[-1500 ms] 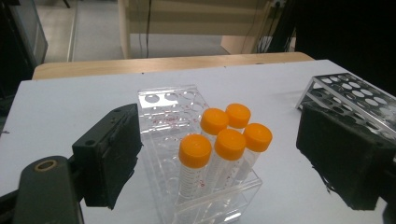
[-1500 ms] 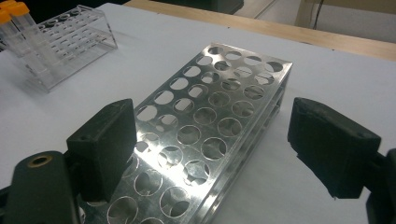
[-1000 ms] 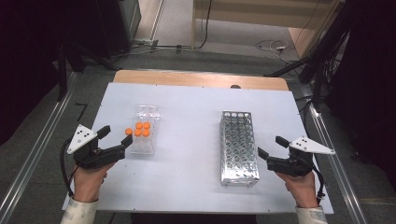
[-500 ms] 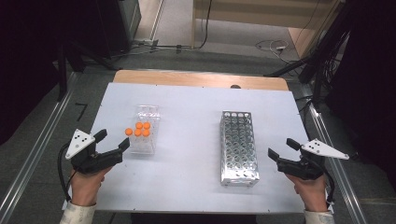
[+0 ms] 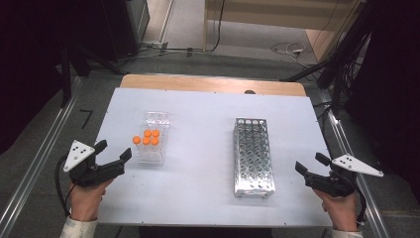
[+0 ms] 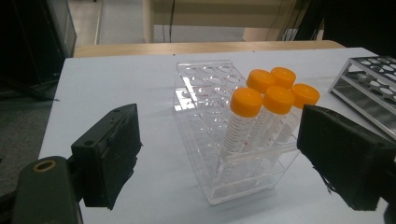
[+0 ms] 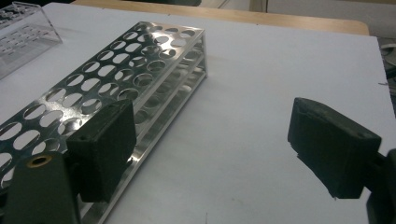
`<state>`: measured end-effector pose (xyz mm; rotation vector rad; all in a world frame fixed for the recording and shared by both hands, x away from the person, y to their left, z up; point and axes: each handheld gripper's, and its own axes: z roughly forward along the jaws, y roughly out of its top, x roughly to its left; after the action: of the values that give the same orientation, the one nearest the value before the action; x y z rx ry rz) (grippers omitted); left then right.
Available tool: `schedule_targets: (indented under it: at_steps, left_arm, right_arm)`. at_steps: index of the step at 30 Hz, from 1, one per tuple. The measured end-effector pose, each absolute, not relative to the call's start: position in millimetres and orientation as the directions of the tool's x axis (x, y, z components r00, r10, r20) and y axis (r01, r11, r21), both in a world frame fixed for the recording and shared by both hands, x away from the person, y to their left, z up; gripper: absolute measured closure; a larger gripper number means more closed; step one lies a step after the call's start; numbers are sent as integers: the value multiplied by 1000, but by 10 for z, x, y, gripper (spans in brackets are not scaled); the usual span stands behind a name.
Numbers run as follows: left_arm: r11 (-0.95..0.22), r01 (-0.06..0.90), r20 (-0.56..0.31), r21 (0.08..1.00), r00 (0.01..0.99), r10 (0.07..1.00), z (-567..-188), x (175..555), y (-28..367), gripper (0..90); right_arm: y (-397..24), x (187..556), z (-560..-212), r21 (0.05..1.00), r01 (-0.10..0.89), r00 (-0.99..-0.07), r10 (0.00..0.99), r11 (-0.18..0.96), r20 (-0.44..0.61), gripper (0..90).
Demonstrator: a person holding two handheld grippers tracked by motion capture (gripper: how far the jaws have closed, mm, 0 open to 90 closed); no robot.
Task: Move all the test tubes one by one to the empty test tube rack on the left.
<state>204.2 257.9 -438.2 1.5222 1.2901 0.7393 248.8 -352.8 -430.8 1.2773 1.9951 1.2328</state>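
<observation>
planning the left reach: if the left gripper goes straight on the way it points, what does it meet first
Probably the clear plastic tube rack, at its near end where the five orange-capped tubes stand. The left gripper is open with that end between its jaws; depth is uncertain.

In the left gripper view the metal rack (image 6: 369, 88) runs off the right edge, so just one corner shows. The right jaw of the left tool (image 6: 219, 158) hides the lower part of the nearest right tube (image 6: 299, 109), and the print on the tubes is too small to read. In the right gripper view the metal rack's near end sits behind the left jaw of the right tool (image 7: 210, 149) (and runs off the bottom edge), while the clear rack (image 7: 23, 28) is cut by the top left corner. In the high view both forearms leave the bottom edge.
</observation>
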Motion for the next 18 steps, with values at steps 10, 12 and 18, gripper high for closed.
schedule_targets:
  at_steps: [10,12,18]
  left_arm:
    - [31,369,-132,929,252,959,-4381,2026,2601,138]
    - [29,369,-131,929,253,959,-4381,2019,2605,138]
    - [29,376,-130,926,245,961,-4397,2012,2611,137]
  right_arm:
    - [-3648,2432,-4336,867,475,-430,899,153,77,141]
    - [-3667,2426,-4340,868,472,-428,901,152,75,140]
    - [-3741,2398,-4347,868,476,-410,909,142,77,140]
